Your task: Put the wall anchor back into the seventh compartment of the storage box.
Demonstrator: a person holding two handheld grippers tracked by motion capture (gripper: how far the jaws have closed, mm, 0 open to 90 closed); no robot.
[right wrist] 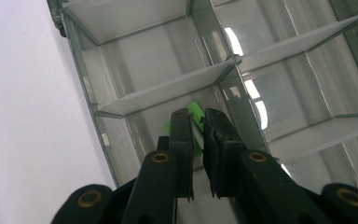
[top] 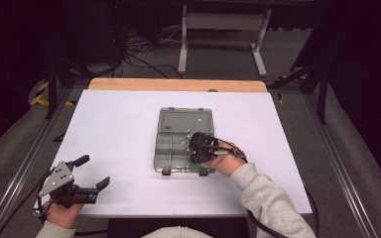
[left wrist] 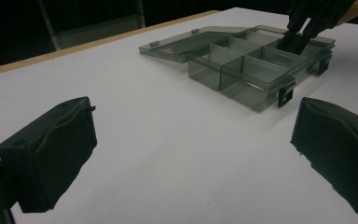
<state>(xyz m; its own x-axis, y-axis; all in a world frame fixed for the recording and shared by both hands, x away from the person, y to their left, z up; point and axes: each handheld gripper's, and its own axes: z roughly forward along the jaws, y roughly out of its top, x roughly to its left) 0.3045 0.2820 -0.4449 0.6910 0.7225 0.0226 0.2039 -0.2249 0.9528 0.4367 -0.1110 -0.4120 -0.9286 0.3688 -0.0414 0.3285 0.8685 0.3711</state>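
The right gripper [right wrist: 196,122] is reaching down into a compartment of the clear organizer box [top: 164,148], its jaws nearly closed around a small green piece [right wrist: 195,111] with thin divider walls crowding it ahead and on both sides. The box's lid [top: 185,120] is lying flat open beyond it. The left gripper [top: 93,171] is hovering with jaws spread wide and empty, bare white table [top: 119,124] lying open ahead of it, the near table edge just behind.

Open smoky compartment box [top: 178,144] mid-table, small green piece [right wrist: 196,112] in one compartment
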